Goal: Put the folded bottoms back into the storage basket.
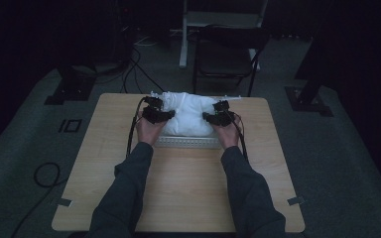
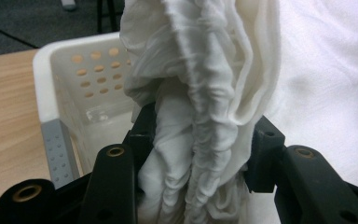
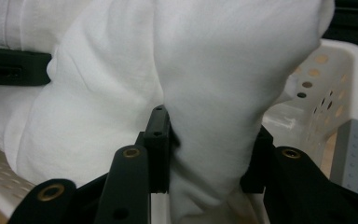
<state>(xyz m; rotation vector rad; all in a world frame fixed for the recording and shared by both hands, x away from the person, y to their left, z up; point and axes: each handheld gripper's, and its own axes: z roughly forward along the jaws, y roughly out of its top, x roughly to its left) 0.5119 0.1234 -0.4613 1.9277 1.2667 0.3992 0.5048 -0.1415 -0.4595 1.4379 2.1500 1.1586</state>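
Dim room, dark carpet with loose cables, a folding chair [image 1: 226, 54] beyond the far edge; light wooden table [image 1: 188, 183] under my forearms. Item one: white perforated basket [image 2: 81, 79] at the table's far side, grey corner post visible. Item two: white cloth [image 1: 188, 116], a bulky bundle heaped in and over that basket, rising above its rim. Item three: my left gripper [image 2: 196, 158], jaws clamped nearly together on a gathered, pleated fold at the bundle's left side. Item four: my right gripper [image 3: 209, 154], jaws pinched on a thick fold at the right side, cloth filling the gap between the pads. Risks, as I judge them: the folds I hold are bunched rather than a clean hem, so a layer could slip out under load; uneven pull from my two hands could drag the light basket across the table or tip it; slack cloth could catch on the rim. Not determinable: whether this is one piece or several, what lies beneath it, the basket floor, and my own pad tips, buried in fabric.
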